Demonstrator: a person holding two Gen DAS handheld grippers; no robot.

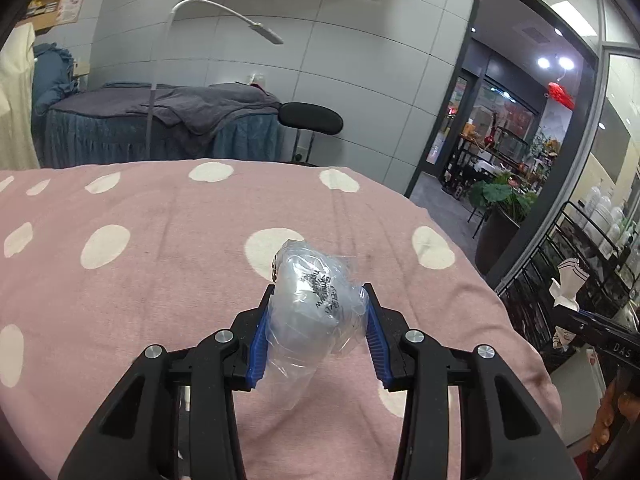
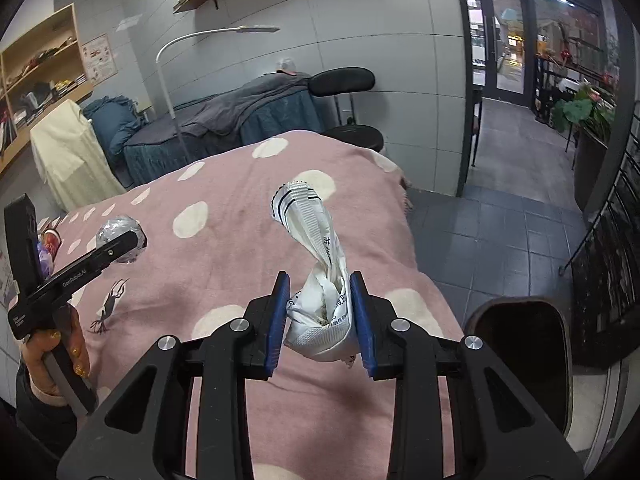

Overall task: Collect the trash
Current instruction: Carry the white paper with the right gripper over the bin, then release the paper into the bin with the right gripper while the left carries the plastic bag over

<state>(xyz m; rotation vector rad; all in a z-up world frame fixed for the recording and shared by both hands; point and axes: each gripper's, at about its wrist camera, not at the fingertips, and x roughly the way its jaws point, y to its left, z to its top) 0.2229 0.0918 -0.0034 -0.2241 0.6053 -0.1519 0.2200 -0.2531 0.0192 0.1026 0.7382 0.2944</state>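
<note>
Left gripper (image 1: 318, 300) clamps crumpled clear plastic bag (image 1: 314, 292) above pink dotted blanket (image 1: 140, 280). Right gripper (image 2: 318, 288) pinches twisted white wrapper (image 2: 320, 280); dark bin (image 2: 524, 356) beside.

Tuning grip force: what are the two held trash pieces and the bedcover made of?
Left bag: thin clear plastic film, glossy, crinkled, with black print showing through it. Right wrapper: white, twisted, ribbed seal edge, probably plastic or coated paper. Blanket: pink matte woven fabric, likely cotton, with white dots.
</note>
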